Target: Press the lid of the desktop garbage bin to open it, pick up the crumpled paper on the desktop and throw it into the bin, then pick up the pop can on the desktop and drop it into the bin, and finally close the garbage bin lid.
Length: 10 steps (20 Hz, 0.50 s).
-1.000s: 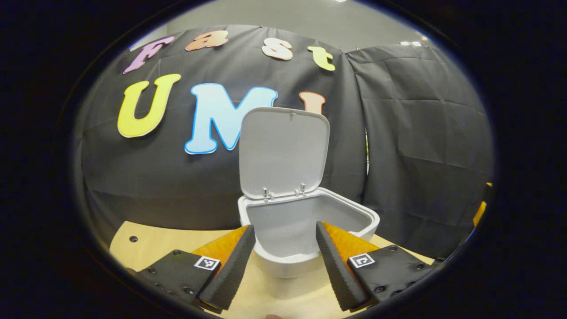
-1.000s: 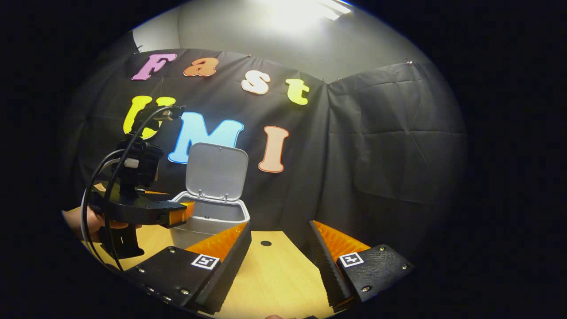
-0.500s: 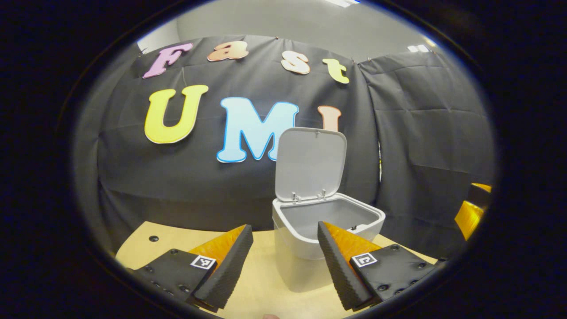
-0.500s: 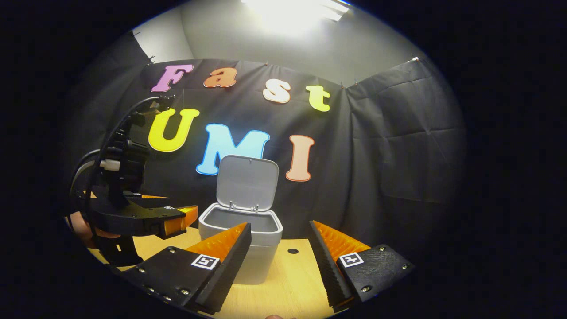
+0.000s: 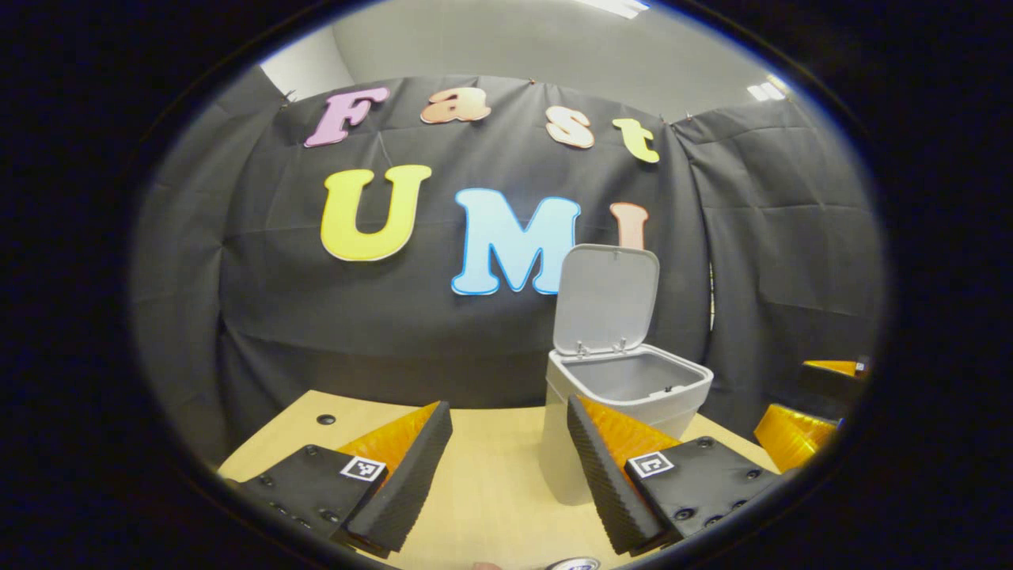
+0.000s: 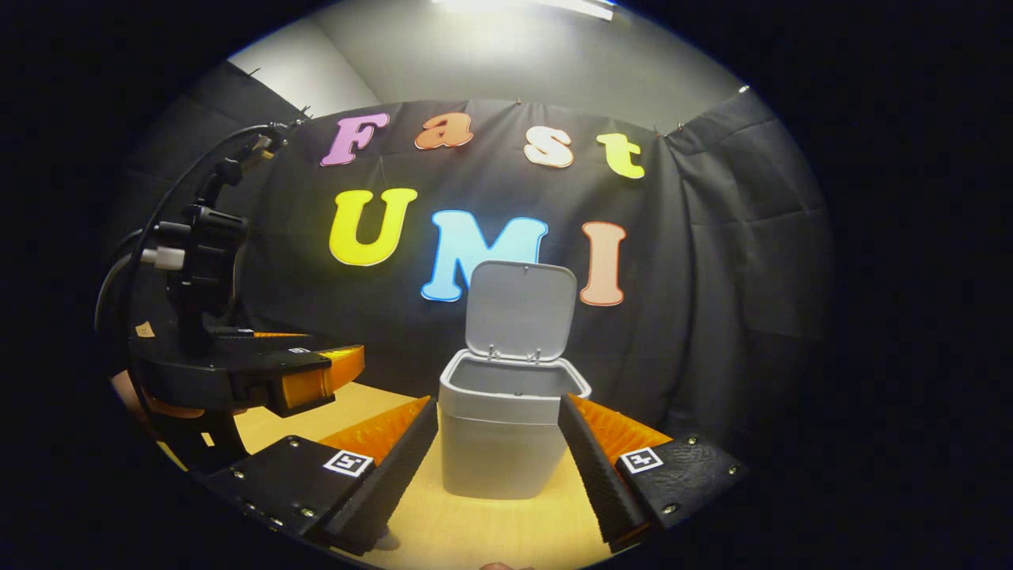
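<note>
On the wooden desk (image 6: 491,530) the bin (image 6: 506,431) stands lid (image 6: 518,310) up; both grippers' fingers (image 5: 404,475) (image 6: 593,467) spread, empty.

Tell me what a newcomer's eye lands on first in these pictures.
First, the pale bin standing on the wooden table in front of the black cloth wall, its lid tipped up and open at the back. Next, the right tongs, open and empty, framing the bin in the right gripper view. The left tongs hang to the bin's left there, a hand behind them.
</note>
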Available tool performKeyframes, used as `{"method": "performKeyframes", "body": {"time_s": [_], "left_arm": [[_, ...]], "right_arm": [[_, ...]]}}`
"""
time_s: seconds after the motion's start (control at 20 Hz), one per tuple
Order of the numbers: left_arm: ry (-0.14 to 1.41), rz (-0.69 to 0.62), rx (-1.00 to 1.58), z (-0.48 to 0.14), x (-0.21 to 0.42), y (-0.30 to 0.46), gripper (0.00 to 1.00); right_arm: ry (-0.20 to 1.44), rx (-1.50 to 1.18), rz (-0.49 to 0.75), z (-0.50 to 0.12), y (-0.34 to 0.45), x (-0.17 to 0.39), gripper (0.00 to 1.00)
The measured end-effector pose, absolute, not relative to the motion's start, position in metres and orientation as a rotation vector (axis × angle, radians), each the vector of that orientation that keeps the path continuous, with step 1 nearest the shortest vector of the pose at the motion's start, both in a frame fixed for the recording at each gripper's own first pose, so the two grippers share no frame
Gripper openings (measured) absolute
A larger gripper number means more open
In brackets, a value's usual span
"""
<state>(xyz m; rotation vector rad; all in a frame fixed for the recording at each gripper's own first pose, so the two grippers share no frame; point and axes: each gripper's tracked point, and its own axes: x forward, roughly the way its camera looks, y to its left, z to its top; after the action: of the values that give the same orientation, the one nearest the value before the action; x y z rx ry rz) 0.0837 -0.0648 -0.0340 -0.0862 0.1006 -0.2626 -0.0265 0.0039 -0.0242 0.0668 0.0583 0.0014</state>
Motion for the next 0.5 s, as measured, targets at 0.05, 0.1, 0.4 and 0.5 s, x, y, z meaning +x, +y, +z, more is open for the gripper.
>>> {"method": "performKeyframes", "body": {"time_s": [0.05,0.1,0.4,0.5], "left_arm": [[0.103,-0.242,-0.084,-0.036,0.081,-0.055,0.95],[0.104,-0.221,-0.079,-0.036,0.079,-0.046,0.96],[0.084,-0.142,-0.065,-0.035,0.061,-0.004,0.95],[0.088,-0.125,-0.068,-0.039,0.054,0.005,0.96]], "right_arm": [[0.072,0.069,0.021,-0.029,0.010,-0.024,0.96],[0.085,0.064,0.038,-0.033,0.016,-0.022,0.96],[0.150,0.042,0.165,-0.059,0.062,-0.019,0.96],[0.199,0.037,0.217,-0.075,0.079,-0.020,0.96]]}}
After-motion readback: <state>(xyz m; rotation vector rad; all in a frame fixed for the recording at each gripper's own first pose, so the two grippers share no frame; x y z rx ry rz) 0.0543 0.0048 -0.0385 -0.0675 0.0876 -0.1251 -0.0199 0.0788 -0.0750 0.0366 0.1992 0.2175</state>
